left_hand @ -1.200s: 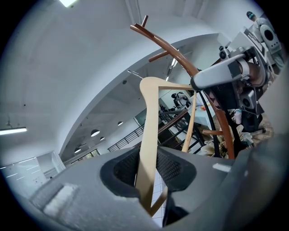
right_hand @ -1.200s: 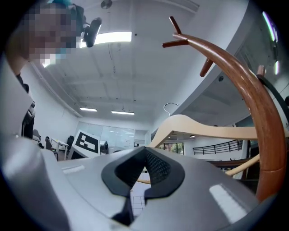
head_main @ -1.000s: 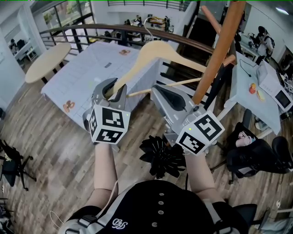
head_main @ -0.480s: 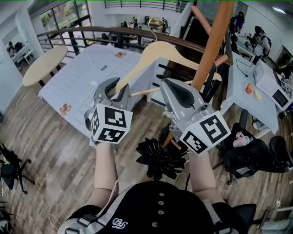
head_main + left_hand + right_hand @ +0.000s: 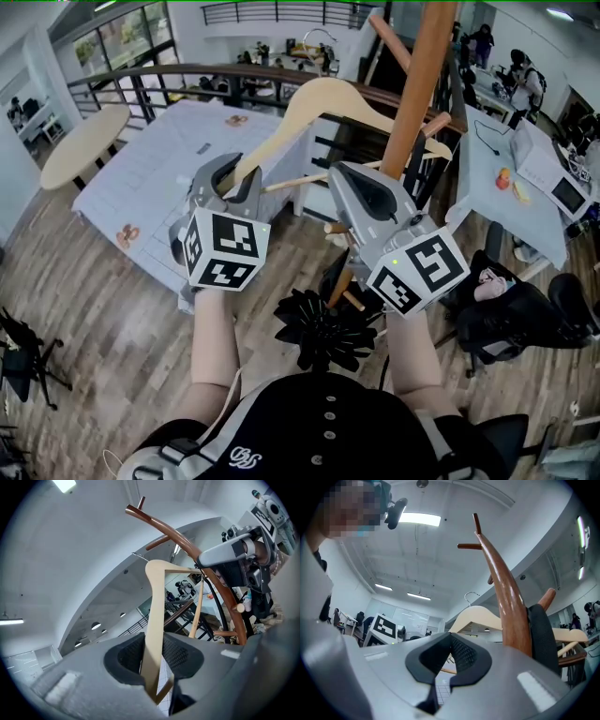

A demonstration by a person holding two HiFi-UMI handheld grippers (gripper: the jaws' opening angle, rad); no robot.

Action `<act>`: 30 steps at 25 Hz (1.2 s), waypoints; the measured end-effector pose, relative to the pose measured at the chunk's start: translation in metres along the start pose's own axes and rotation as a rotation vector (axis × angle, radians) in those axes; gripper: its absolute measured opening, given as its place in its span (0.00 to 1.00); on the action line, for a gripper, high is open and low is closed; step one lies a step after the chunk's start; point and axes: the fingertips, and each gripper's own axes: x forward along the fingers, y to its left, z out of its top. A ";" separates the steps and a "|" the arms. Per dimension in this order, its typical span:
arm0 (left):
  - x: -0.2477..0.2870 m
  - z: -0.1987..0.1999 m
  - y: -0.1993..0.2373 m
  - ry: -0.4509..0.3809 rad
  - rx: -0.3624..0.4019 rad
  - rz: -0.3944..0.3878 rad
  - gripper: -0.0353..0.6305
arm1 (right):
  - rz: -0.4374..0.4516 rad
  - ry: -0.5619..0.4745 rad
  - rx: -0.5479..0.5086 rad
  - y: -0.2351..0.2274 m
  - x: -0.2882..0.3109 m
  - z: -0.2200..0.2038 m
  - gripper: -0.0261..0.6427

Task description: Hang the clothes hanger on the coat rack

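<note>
Hanger (image 5: 154, 602) end pinched between left gripper (image 5: 155, 657) jaws.

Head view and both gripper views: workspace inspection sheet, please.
Surface: wood-plank floor; long table under pale grid-pattern cloth.
Job's things: pale wooden clothes hanger held beside the brown wooden coat rack; its metal hook on no visible peg.
Clutter: black fan-shaped object at the rack's foot.
Grippers: left hand-held gripper shut on the hanger's end; right hand-held gripper shut, empty.
Cables: black cable on the right-hand desk.
Surroundings: dark railing, round beige table, black office chairs.
</note>
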 end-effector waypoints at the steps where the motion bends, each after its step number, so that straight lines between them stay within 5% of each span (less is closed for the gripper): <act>1: 0.001 0.003 0.000 -0.005 0.003 -0.002 0.21 | -0.001 -0.003 -0.001 -0.001 -0.001 0.001 0.04; 30: 0.013 0.061 -0.008 -0.074 0.114 -0.001 0.22 | -0.048 -0.010 -0.007 -0.009 -0.029 0.009 0.04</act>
